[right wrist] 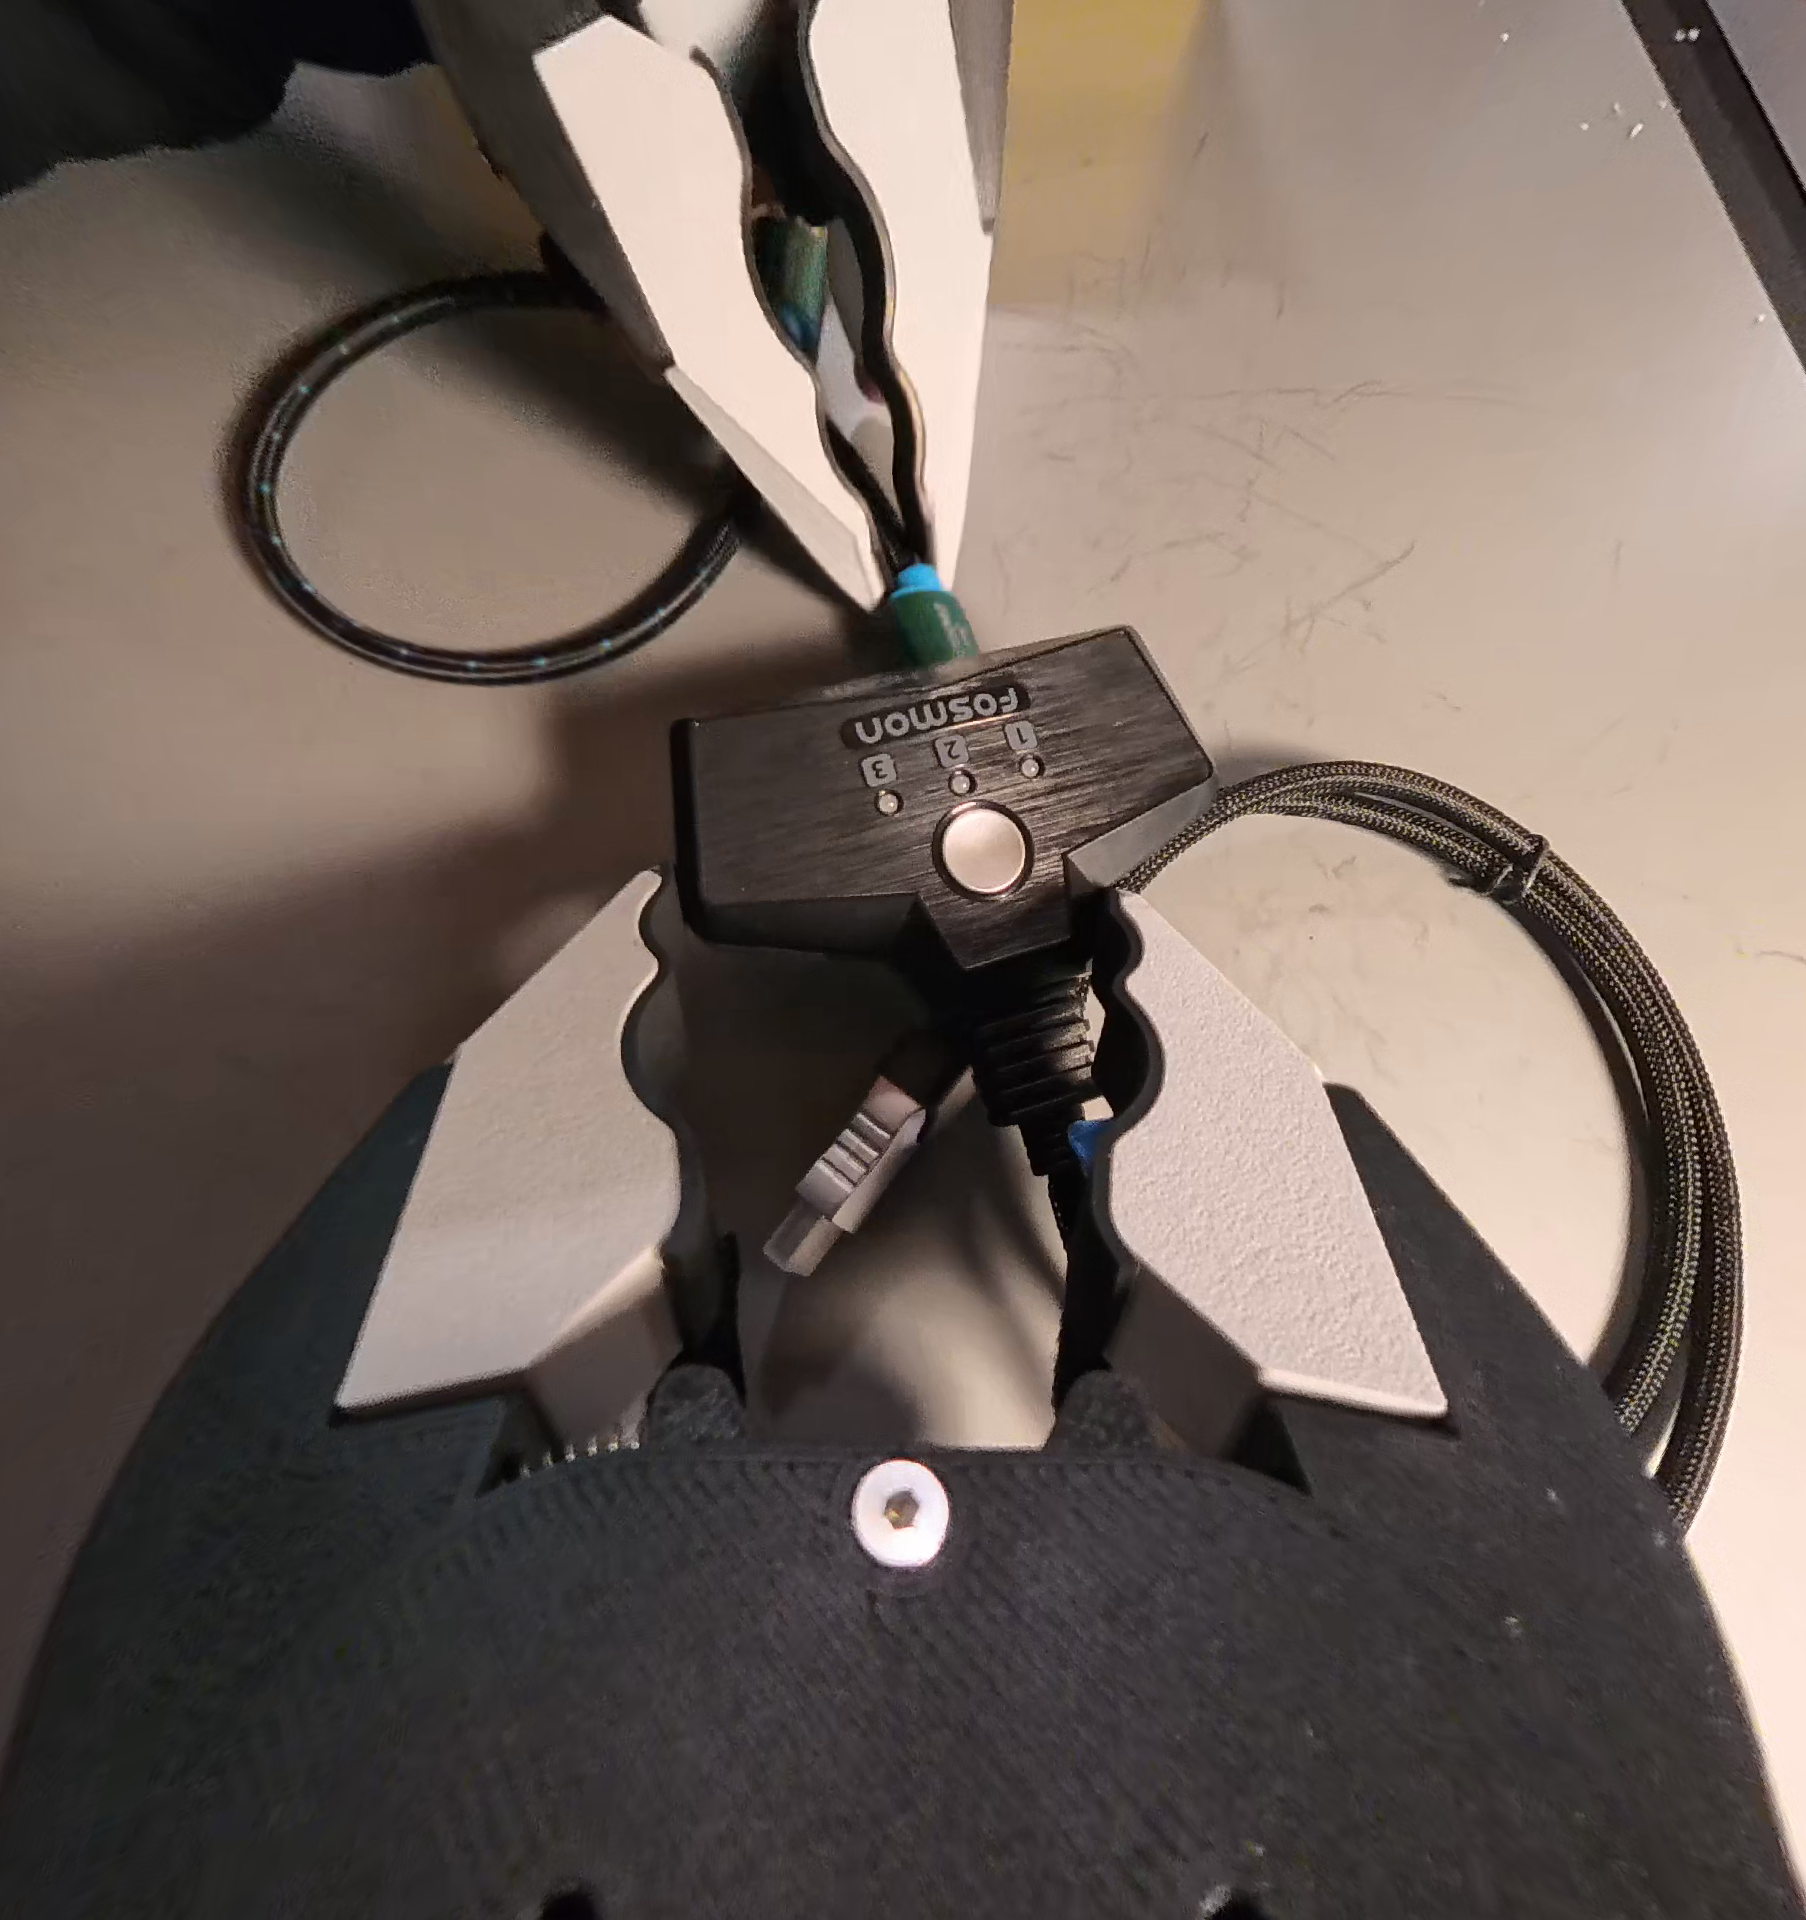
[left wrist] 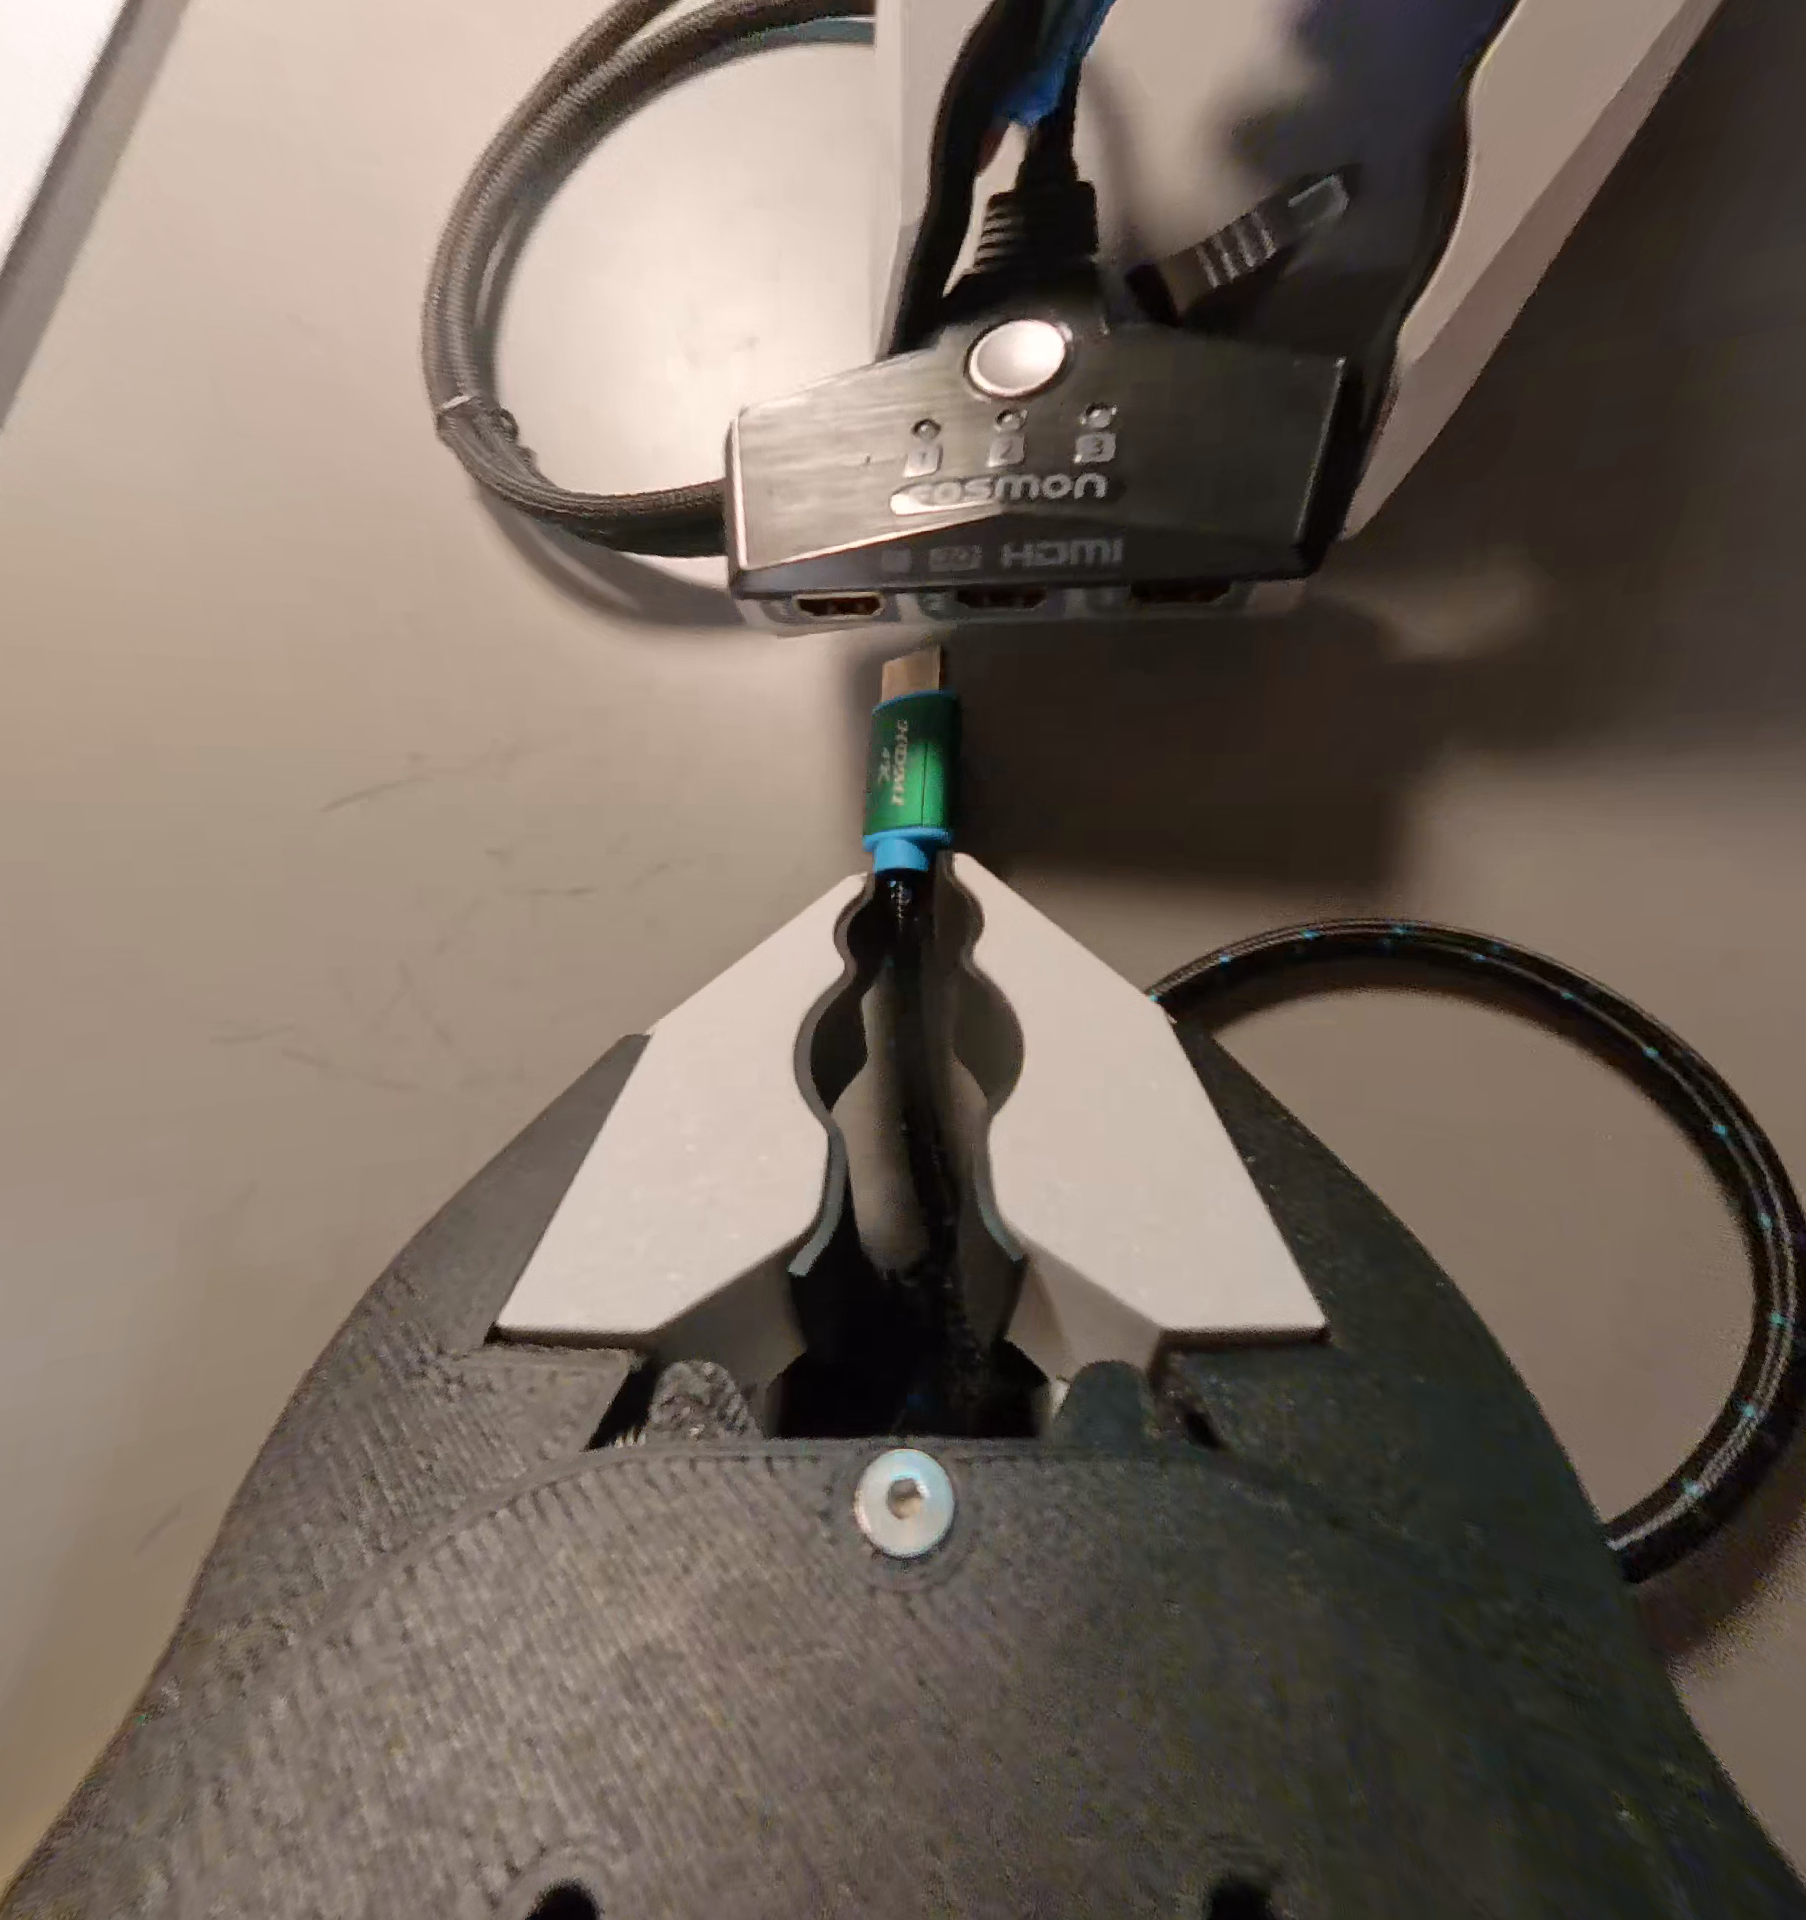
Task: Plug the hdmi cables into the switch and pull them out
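The black HDMI switch (left wrist: 1034, 499) with a round silver button lies on the grey table, its three ports facing my left gripper. My left gripper (left wrist: 914, 883) is shut on a black braided cable just behind its green HDMI plug (left wrist: 904, 769) with a blue collar. The plug's metal tip hangs a short gap from the port face, between the left and middle ports, touching nothing. My right gripper (right wrist: 883, 904) is shut on the switch (right wrist: 940, 790) at its narrow rear end. From that side the green plug (right wrist: 930, 623) and left gripper (right wrist: 904, 561) show beyond the switch.
The switch's own black braided cable (right wrist: 1657, 1039) coils at its side, also in the left wrist view (left wrist: 483, 312). A grey USB plug (right wrist: 857, 1164) dangles between the right fingers. The blue-flecked cable loops on the table (left wrist: 1709, 1195). A dark table edge (right wrist: 1792, 156) runs nearby. The grippers' ends are close to 8 centimeters from one another.
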